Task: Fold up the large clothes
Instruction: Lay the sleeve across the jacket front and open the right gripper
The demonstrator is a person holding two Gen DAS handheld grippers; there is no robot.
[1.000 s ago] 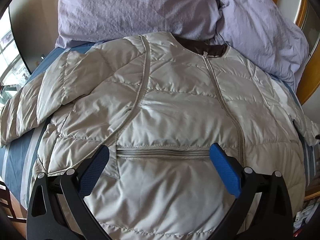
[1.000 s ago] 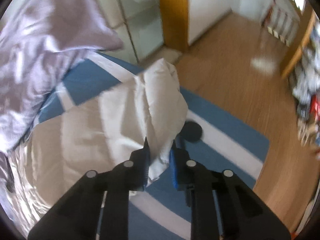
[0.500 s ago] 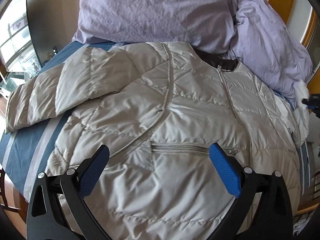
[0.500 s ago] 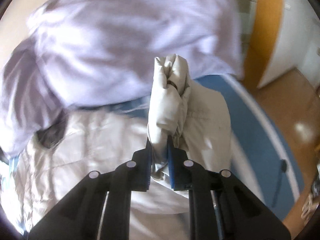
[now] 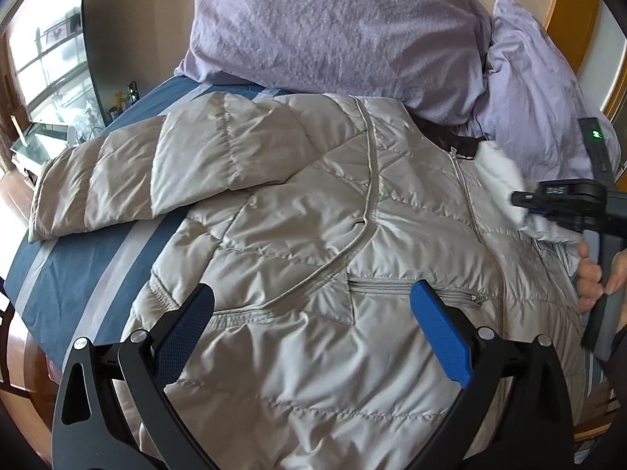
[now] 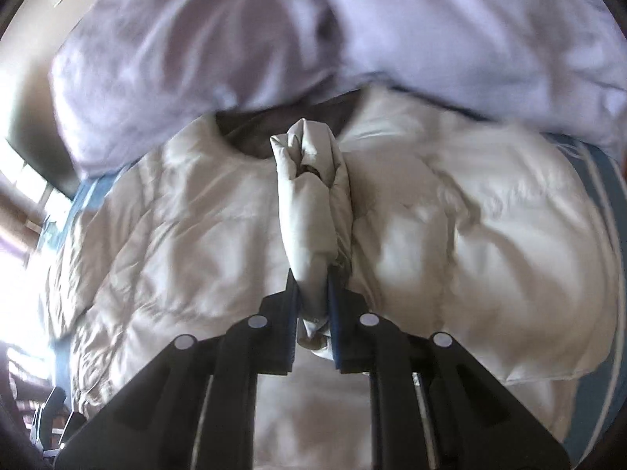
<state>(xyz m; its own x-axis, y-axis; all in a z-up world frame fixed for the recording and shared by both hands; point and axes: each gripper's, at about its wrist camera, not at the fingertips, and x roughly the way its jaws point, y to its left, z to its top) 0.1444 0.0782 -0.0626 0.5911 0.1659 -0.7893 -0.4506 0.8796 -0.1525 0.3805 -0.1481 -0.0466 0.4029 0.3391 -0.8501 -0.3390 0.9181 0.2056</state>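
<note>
Since a second ago my right gripper (image 6: 313,305), clenched on the sleeve (image 6: 309,215), has carried it from the bed's edge over the jacket (image 5: 313,235). My left gripper (image 5: 313,313) hovers released. One jacket lies on the bed (image 5: 58,274); two pillows (image 5: 333,31).

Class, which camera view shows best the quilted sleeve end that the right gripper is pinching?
The right wrist view: the pale quilted sleeve end stands bunched between the right gripper's blue-padded fingers. The left wrist view shows it only as a blurred white patch at the frame's edge.
</note>
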